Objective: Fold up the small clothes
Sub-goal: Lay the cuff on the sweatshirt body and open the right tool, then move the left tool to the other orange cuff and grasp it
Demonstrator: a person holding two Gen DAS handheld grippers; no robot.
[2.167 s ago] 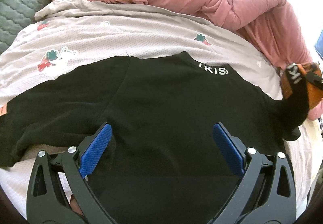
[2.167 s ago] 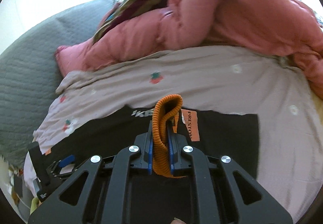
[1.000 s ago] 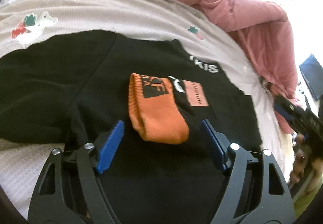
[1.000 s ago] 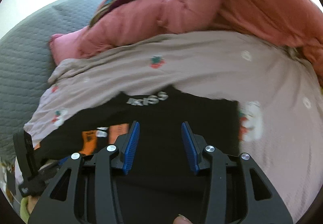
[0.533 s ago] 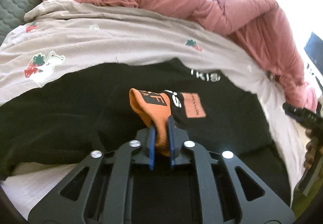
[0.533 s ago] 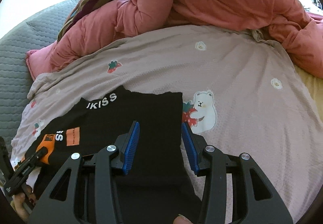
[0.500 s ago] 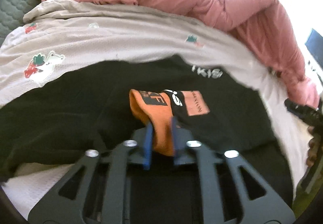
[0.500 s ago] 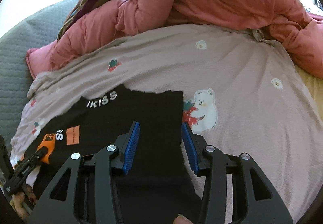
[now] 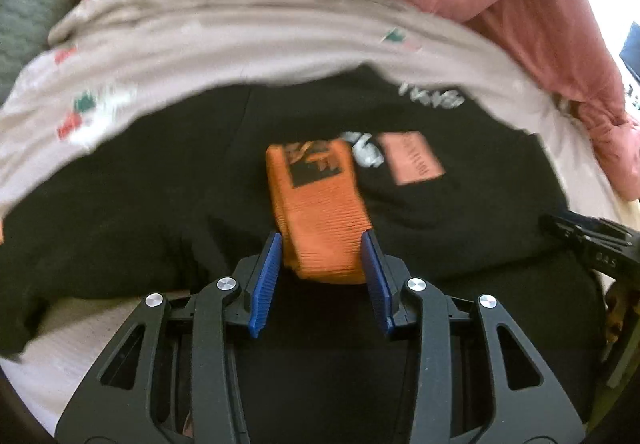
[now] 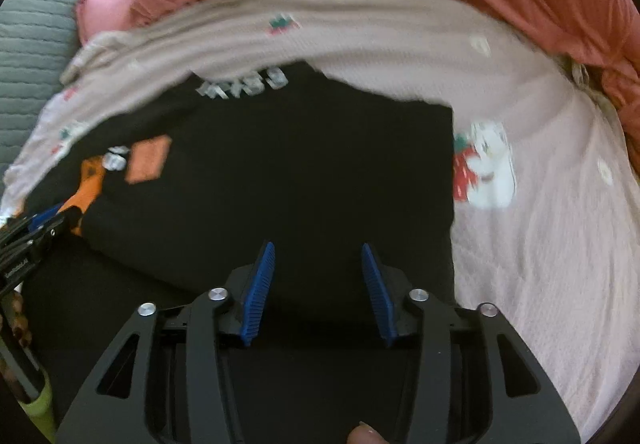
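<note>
Left hand-held gripper (image 9: 322,258) brackets orange cuff (image 9: 320,203) — contact blurred; right hand-held gripper (image 10: 318,278) half-open, empty.

Left gripper (image 9: 322,244) jaws wider around orange cuff (image 9: 320,203)

Each gripper is matte black plastic with triangular cut-outs in its arms and silver round screws at the joints. The left gripper (image 9: 322,258) and right gripper (image 10: 318,264) carry ribbed blue pads (image 9: 266,284). White lettering, blurred, marks one body at lower left.
</note>
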